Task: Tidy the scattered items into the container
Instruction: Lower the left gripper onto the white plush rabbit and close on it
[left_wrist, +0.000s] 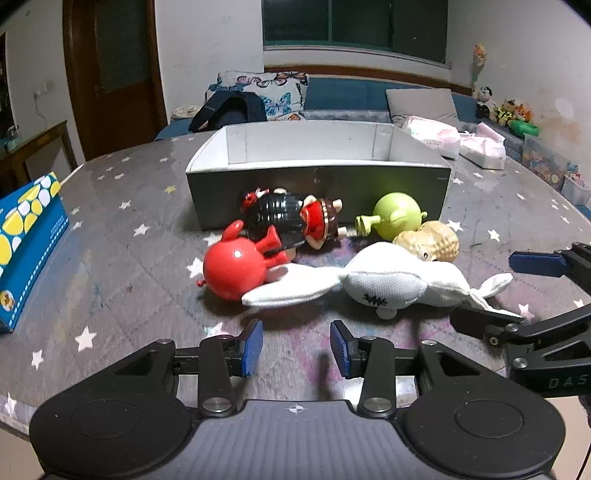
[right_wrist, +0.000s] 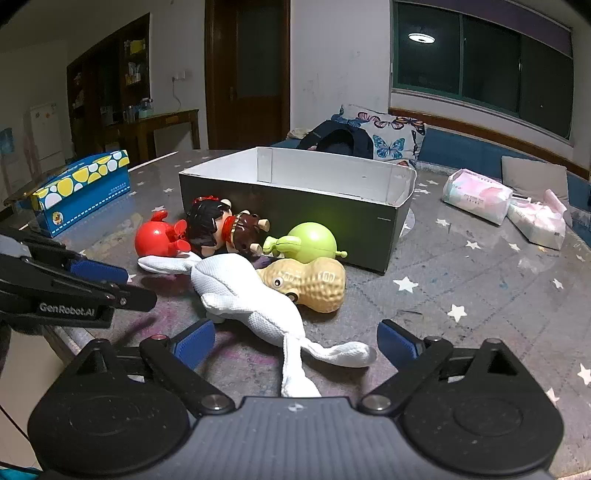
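Nothing's in the box (left_wrist: 317, 192) yet; all five toys sit in a heap on the tabletop (left_wrist: 122, 258) right in front of it. Left to right: the red ball toy (left_wrist: 232, 271) looks hard and slick, so we'd pinch its ears, not the round body. The doll (left_wrist: 291, 218) is rigid plastic; the waist seems the safest hold. The white plush (left_wrist: 384, 286) is soft and light (grab the fat middle, the tails just flop). The green one (left_wrist: 397, 218) is smooth and rolly, and the peanut (left_wrist: 432, 242) is bumpy, so it should grip fine. Our left gripper (left_wrist: 296, 347) has its fingers apart, holding nothing; the right gripper (right_wrist: 295, 343) is spread wider around the plush's tail, not touching.
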